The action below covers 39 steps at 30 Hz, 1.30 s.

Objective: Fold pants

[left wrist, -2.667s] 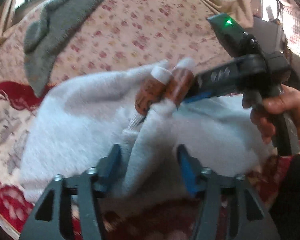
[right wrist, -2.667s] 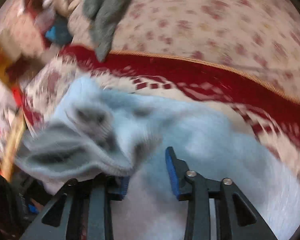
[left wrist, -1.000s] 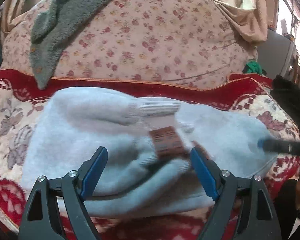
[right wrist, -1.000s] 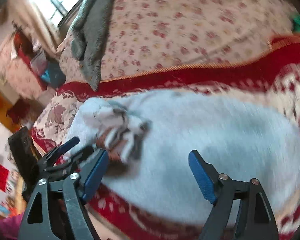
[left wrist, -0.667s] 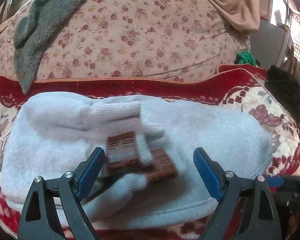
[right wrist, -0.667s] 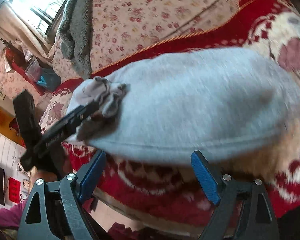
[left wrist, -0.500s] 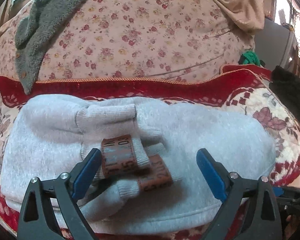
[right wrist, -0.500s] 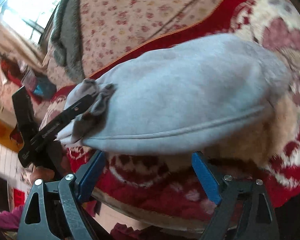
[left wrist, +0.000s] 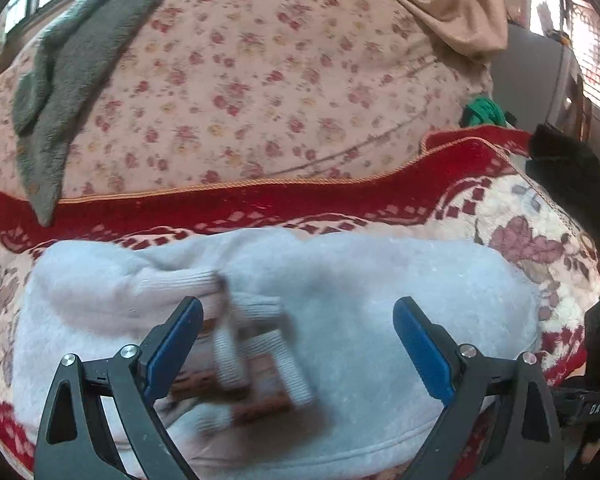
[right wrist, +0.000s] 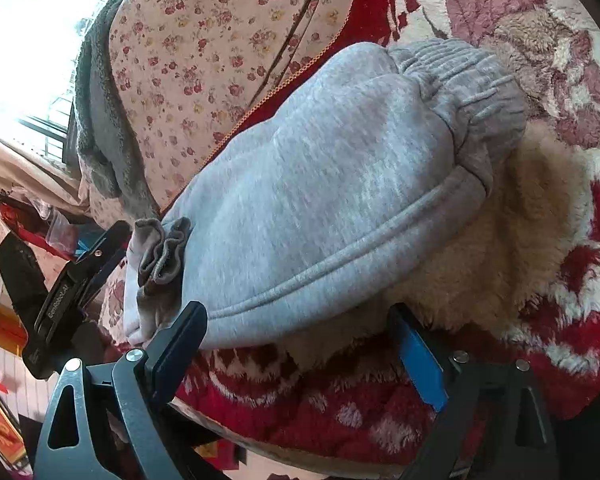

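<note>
Left wrist view: grey pants lie folded in a bundle on the red & cream floral blanket, w/ ribbed cuffs and brown patches bunched on top at the near-left part. Left gripper hangs over the bundle, jaws spread wide, just been opening, nothing clamped; cuffs sit between the blue pads but pads don't press them. Behind: pink floral cover w/ a dark grey fleece draped over it. Right wrist view: right gripper is at the blanket's front edge, jaws also wide, just been opening, empty; the bundle's seamed fold edge lies just beyond the tips, elastic waistband at the far right end. Left gripper's black body shows at the left, beside the cuff end.
</note>
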Tool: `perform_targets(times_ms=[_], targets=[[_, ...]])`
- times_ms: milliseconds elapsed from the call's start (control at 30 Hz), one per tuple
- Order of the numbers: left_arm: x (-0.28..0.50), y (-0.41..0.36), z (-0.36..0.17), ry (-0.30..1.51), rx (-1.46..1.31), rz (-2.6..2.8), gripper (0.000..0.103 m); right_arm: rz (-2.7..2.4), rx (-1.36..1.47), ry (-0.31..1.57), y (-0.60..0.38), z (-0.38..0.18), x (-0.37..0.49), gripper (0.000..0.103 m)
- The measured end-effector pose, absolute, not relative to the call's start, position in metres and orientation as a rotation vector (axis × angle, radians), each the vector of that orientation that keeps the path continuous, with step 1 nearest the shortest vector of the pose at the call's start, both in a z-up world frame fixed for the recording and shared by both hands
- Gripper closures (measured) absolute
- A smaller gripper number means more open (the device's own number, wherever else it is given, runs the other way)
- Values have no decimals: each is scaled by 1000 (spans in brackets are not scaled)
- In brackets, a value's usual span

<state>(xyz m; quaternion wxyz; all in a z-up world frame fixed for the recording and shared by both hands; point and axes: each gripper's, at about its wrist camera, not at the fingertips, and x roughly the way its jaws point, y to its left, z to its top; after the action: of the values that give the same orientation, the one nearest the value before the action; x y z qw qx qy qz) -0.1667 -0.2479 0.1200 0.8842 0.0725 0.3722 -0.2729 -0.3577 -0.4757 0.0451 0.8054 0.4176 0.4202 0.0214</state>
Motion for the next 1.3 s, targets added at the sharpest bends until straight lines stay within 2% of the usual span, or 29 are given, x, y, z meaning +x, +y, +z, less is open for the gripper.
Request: perform_targets(times_ms=[467,900,1300], targets=[[-146,-314,113,805,229,-727,7,32,897,840,-485,42,-354,8],[-100,-384,93,929,277,-925,7,59,830,763,-483,37,-345,6],[-107,-421,76,978,388,-1064,7,77,842,714,-485,33,-351,4]])
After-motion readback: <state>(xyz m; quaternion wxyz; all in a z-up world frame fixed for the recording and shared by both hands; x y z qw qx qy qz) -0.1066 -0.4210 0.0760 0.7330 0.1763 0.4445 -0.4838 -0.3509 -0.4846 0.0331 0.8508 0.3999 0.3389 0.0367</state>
